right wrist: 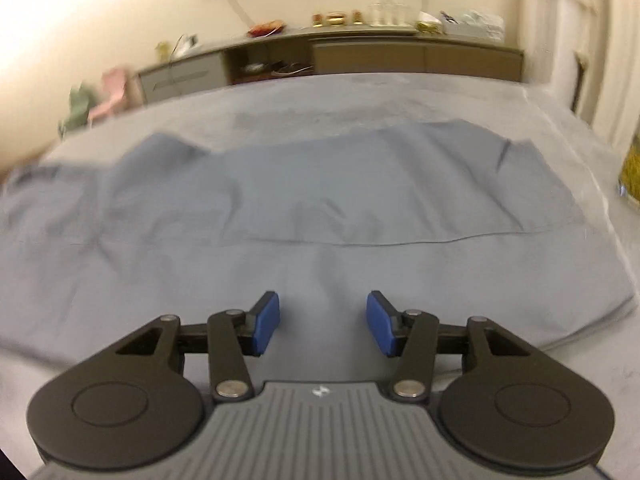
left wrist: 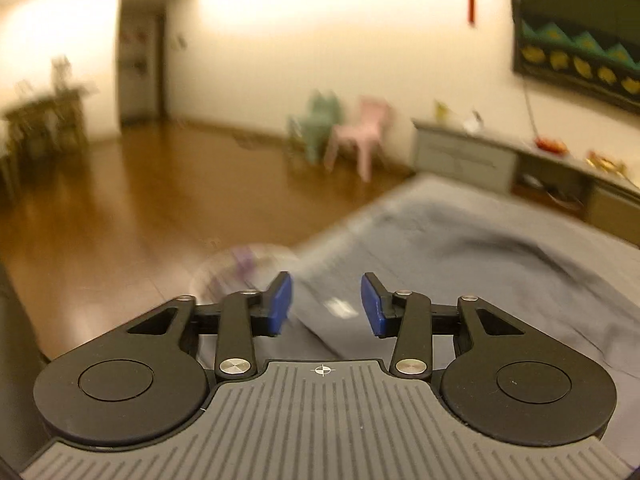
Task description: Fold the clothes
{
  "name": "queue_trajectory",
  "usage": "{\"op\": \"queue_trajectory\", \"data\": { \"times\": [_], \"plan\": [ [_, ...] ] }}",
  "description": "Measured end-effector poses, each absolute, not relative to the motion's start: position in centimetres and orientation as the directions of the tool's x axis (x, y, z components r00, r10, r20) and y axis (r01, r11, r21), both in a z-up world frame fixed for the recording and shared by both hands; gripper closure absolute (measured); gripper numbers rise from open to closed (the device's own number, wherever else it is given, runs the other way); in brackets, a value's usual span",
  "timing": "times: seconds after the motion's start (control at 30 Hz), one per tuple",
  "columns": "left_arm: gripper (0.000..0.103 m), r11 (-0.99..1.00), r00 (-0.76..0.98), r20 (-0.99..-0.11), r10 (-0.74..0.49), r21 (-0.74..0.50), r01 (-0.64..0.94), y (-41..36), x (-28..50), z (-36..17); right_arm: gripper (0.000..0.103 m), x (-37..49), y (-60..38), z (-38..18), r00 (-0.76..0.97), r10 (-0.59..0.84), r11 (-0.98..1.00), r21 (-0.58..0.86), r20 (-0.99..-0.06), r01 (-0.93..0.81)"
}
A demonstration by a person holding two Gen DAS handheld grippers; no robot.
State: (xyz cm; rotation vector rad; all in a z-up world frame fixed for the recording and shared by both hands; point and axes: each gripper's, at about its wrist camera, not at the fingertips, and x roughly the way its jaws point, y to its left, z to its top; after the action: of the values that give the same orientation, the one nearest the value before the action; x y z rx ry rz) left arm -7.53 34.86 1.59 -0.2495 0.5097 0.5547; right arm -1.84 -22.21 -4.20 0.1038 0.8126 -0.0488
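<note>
A grey-blue garment (right wrist: 320, 200) lies spread and partly folded on a grey covered surface (right wrist: 500, 96), with a fold edge running across its middle. My right gripper (right wrist: 323, 322) hovers above the garment's near part, open, with nothing between its blue pads (right wrist: 266, 322). In the left wrist view the same garment (left wrist: 500, 264) shows blurred at the right, rumpled, reaching the surface's corner. My left gripper (left wrist: 326, 305) is open over that corner with nothing between its pads; a small white label (left wrist: 340, 306) on the cloth shows in the gap.
A wooden floor (left wrist: 160, 200) spreads to the left of the surface. Green and pink plastic chairs (left wrist: 360, 132) stand by the far wall. A low grey cabinet (right wrist: 360, 56) with clutter on top runs behind the surface. A yellow-filled glass object (right wrist: 632, 168) stands at the right edge.
</note>
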Motion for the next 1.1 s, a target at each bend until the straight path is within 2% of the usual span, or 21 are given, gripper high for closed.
{"op": "queue_trajectory", "data": {
  "times": [0.07, 0.13, 0.23, 0.27, 0.3, 0.4, 0.47, 0.53, 0.73, 0.77, 0.9, 1.03, 1.1],
  "plan": [
    [0.077, 0.822, 0.698, -0.64, 0.322, -0.177, -0.541, 36.2, -6.6, -0.1, 0.053, -2.2, -22.8, -4.4, 0.681, -0.067, 0.992, 0.022, -0.729, 0.122],
    [0.078, 0.786, 0.679, -0.701, 0.219, -0.286, -0.548, 37.8, -6.6, -1.4, 0.053, -3.8, -25.5, -3.7, 0.675, -0.113, 0.969, 0.069, -0.729, 0.237],
    [0.075, 0.742, 0.698, -0.698, 0.161, -0.381, -0.551, 39.0, -7.9, -1.4, 0.052, -7.2, -32.1, -2.2, 0.747, -0.196, 0.838, 0.287, -0.636, 0.464],
    [0.074, 0.733, 0.702, -0.694, 0.16, -0.393, -0.555, 39.1, -8.3, -1.2, 0.045, -8.6, -34.2, -2.1, 0.745, -0.24, 0.773, 0.341, -0.622, 0.534],
    [0.074, 0.726, 0.705, -0.692, 0.156, -0.404, -0.557, 39.1, -8.6, -1.1, 0.044, -10.1, -36.3, -1.9, 0.738, -0.284, 0.701, 0.393, -0.611, 0.595],
    [0.073, 0.699, 0.702, -0.703, 0.116, -0.444, -0.56, 39.8, -8.8, -1.1, 0.046, -12.4, -40.4, -4.0, 0.704, -0.243, 0.546, 0.505, -0.668, 0.668],
    [0.073, 0.675, 0.704, -0.706, 0.076, -0.483, -0.557, 40.4, -8.8, -1.4, 0.044, -12.5, -40.6, -4.7, 0.709, -0.246, 0.539, 0.515, -0.661, 0.667],
    [0.073, 0.648, 0.708, -0.704, 0.046, -0.518, -0.558, 40.9, -9.1, -1.6, 0.044, -11.6, -40.7, -5.4, 0.75, -0.19, 0.532, 0.575, -0.634, 0.621],
    [0.073, 0.553, 0.724, -0.688, 0.051, -0.584, -0.595, 42.6, -12.0, -1.8, 0.044, -8.7, -41.7, -6.7, 0.862, 0.062, 0.317, 0.828, -0.504, 0.462],
    [0.07, 0.529, 0.722, -0.69, 0.041, -0.598, -0.602, 43.0, -12.5, -1.9, 0.044, -8.5, -41.6, -6.5, 0.859, 0.059, 0.334, 0.821, -0.509, 0.464],
    [0.07, 0.481, 0.707, -0.706, -0.039, -0.633, -0.607, 43.3, -13.5, -2.9, 0.044, -7.6, -39.8, -5.6, 0.831, 0.043, 0.446, 0.755, -0.555, 0.481],
    [0.064, 0.461, 0.717, -0.691, -0.089, -0.667, -0.586, 42.1, -14.7, -3.1, 0.041, -8.4, -37.5, -4.6, 0.81, 0.172, 0.479, 0.766, -0.561, 0.428],
    [0.062, 0.44, 0.724, -0.678, -0.128, -0.693, -0.571, 41.2, -15.4, -3.3, 0.041, -9.0, -36.2, -3.8, 0.783, 0.15, 0.546, 0.711, -0.604, 0.444]
  ]
}}
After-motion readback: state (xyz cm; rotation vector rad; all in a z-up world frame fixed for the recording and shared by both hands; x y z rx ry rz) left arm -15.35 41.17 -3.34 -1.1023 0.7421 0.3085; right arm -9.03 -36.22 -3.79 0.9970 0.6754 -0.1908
